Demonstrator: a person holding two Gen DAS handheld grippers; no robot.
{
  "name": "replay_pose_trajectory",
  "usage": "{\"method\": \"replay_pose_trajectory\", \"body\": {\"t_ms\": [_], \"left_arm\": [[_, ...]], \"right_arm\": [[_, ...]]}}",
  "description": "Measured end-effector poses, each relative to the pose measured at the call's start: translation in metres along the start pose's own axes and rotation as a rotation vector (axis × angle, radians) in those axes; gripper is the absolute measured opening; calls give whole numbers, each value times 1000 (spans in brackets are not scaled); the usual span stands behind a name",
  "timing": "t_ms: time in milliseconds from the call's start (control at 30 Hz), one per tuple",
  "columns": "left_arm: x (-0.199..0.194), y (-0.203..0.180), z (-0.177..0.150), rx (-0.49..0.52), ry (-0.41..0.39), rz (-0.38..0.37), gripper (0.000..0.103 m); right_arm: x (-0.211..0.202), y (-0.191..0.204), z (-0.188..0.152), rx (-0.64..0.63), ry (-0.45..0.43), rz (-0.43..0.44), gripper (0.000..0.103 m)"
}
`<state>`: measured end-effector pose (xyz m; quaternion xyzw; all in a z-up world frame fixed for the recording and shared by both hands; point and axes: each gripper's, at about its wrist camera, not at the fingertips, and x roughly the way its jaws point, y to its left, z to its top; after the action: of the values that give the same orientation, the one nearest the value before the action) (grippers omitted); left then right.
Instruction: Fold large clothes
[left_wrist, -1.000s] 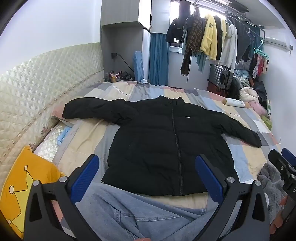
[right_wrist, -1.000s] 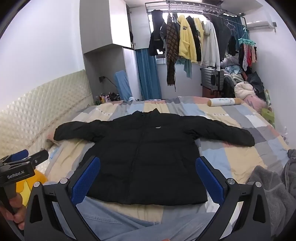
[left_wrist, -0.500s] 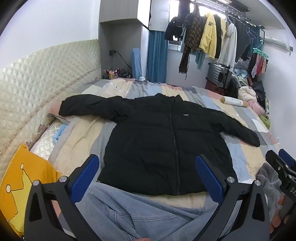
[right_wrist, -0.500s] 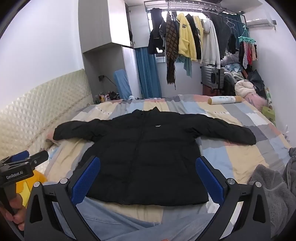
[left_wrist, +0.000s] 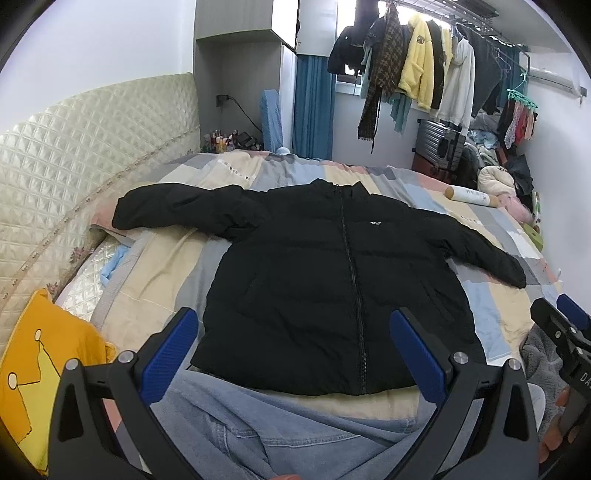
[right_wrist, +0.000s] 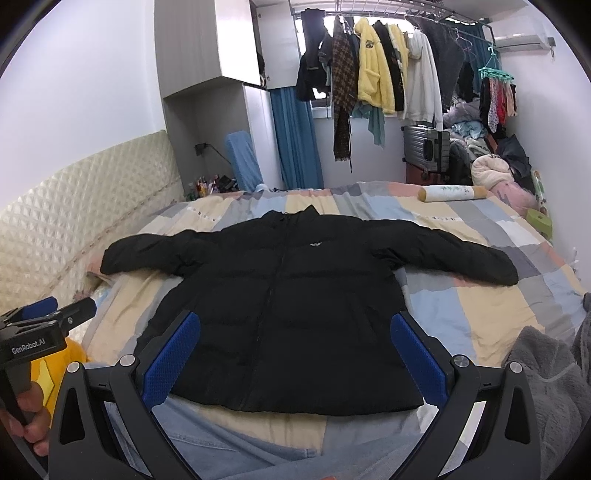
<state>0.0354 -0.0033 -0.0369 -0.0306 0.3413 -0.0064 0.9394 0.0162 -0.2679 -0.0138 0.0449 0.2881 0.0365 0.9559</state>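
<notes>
Right wrist: zipped black jacket (right_wrist: 280, 317) flat, collar pointing away.

Black jacket (left_wrist: 332, 266); pastel patchwork bedcover (left_wrist: 166, 266); blue gripper pads (left_wrist: 170, 345); yellow pillow (left_wrist: 44, 369).

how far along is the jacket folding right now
Done: the black jacket lies flat on the bed, zipped, both sleeves spread out. In hand: nothing; the left gripper and right gripper are open, short of the hem. Left: every fold, sleeves and body alike.
</notes>
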Motion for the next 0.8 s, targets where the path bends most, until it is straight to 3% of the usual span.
{"method": "replay_pose_trajectory", "body": {"t_ms": [233, 800], "left_arm": [[7, 0, -10, 8, -39, 21, 103], [15, -6, -13, 3, -12, 10, 103]], "right_arm": [[13, 0, -8, -19, 1, -1, 103], [20, -1, -16, -1, 27, 6, 103]]}}
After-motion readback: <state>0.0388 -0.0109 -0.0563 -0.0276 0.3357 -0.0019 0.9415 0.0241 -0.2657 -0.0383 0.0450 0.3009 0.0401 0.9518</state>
